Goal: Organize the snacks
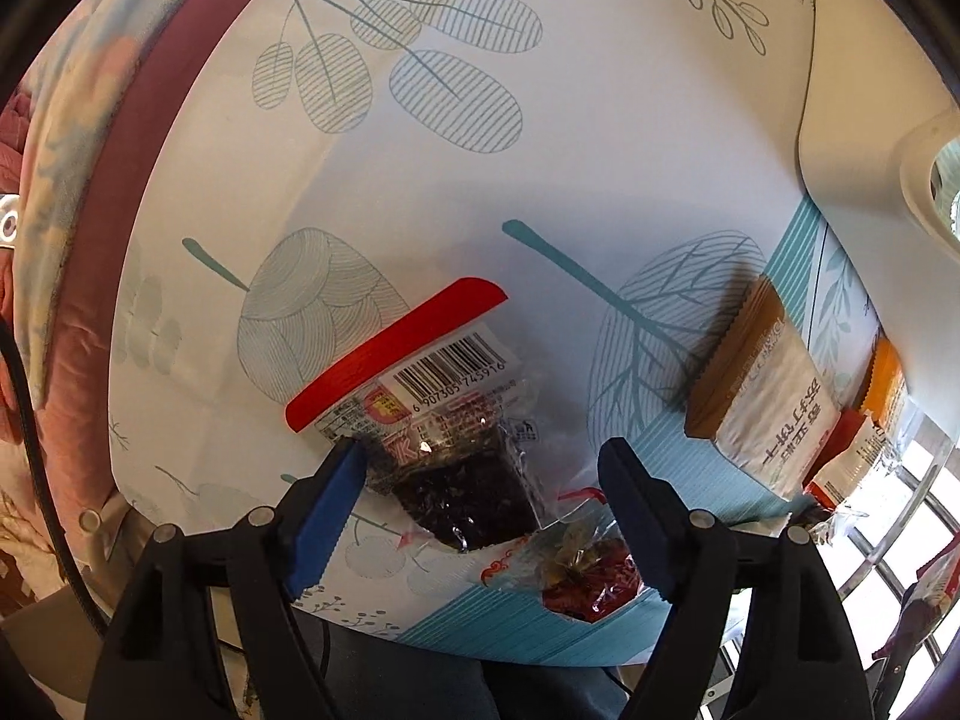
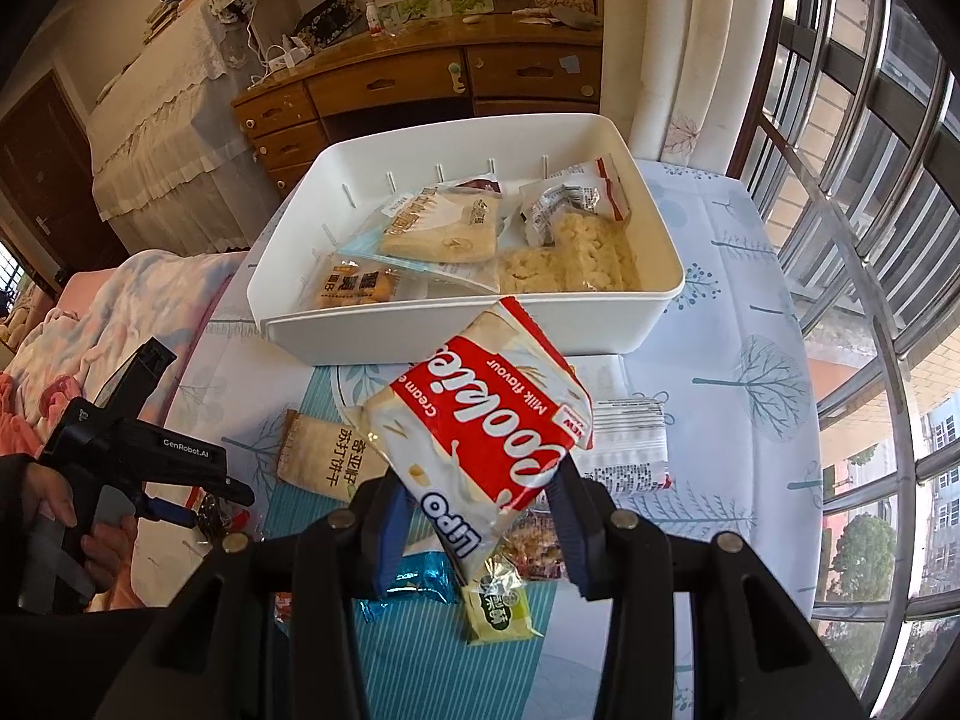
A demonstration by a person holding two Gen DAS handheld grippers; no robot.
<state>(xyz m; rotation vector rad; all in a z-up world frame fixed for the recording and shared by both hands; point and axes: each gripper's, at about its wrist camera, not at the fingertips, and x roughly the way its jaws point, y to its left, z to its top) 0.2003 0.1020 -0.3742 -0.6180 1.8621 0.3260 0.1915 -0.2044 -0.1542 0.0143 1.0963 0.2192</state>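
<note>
Currently: red-and-white biscuit packet (image 2: 480, 426), pinched at its lower end by the right gripper (image 2: 480, 531), held above the table in front of the white bin (image 2: 468, 330). Bin holds several snack packs. Left gripper (image 1: 480, 504), jaws spread, over a dark snack bag (image 1: 444, 438) lying on the leaf-print tablecloth (image 1: 600, 150); apparently not touching it. Brown cracker pack (image 1: 762, 396) nearby.

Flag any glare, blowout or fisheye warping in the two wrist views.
Left wrist: window at lower right blown out white, glare speckles on the dark snack packet, tablecloth edges bowed. Right wrist: window bars curve strongly, sunlight bright outside, white bin evenly lit.
</note>
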